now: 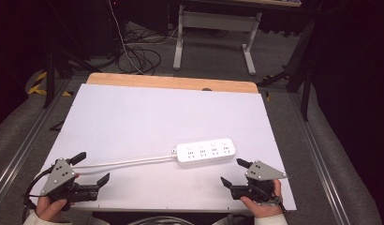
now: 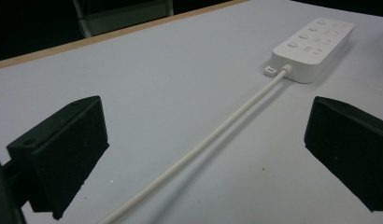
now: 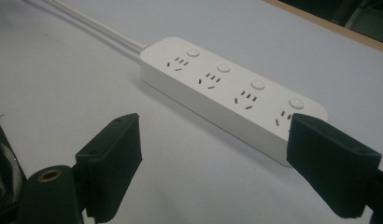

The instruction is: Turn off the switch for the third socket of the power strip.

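A white power strip (image 1: 206, 151) with several sockets lies on the white table (image 1: 148, 112), right of centre. Its white cord (image 1: 129, 162) runs left toward the near-left corner. My left gripper (image 1: 91, 168) is open at that corner, held by a hand, and the cord (image 2: 199, 147) passes between its jaws on the table. The strip (image 2: 313, 43) lies farther ahead in the left gripper view. My right gripper (image 1: 232, 172) is open near the front edge, just short of the strip (image 3: 231, 93). Its jaws hold nothing.
The table's far edge is a bare wooden strip (image 1: 171, 82). Beyond it stand a white desk frame (image 1: 216, 33) and loose cables on the floor (image 1: 138, 54). Metal rails (image 1: 321, 164) flank both sides of the table.
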Demonstrator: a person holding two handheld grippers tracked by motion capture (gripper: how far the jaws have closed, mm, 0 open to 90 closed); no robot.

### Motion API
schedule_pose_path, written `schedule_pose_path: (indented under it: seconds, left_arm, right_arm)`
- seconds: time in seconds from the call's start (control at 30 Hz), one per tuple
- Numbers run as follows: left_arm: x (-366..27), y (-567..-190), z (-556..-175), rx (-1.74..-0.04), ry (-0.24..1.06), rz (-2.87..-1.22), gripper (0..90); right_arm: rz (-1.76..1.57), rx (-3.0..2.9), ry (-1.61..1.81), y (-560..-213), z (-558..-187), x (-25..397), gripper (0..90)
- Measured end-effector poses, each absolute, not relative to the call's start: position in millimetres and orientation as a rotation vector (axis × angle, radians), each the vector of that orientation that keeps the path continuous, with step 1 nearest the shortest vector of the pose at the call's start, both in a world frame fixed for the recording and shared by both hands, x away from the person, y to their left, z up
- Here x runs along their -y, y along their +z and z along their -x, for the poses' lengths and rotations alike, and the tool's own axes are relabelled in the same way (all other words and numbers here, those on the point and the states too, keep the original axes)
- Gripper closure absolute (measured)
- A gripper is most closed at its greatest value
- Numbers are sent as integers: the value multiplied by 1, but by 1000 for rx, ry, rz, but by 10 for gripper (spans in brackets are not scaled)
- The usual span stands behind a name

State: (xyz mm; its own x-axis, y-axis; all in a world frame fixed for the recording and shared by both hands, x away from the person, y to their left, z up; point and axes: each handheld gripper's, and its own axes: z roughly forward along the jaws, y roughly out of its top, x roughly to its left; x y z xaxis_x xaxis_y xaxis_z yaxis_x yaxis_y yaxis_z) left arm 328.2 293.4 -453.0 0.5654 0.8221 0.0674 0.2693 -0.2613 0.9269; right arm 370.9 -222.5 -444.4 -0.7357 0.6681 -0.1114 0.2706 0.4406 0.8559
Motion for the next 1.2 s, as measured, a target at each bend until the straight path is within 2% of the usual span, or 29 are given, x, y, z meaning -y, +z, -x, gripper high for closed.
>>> schedule_pose_path:
  seconds: [0.3, 1.2]
  left_arm:
    - [-293, -453, -328, -893, 710, -1818, 1]
    - [-293, -454, -327, -892, 720, -1829, 1]
  right_arm:
    - [-779, -2259, 1238, -427, -375, 218, 227]
    - [-755, -2270, 1224, -387, -411, 200, 227]
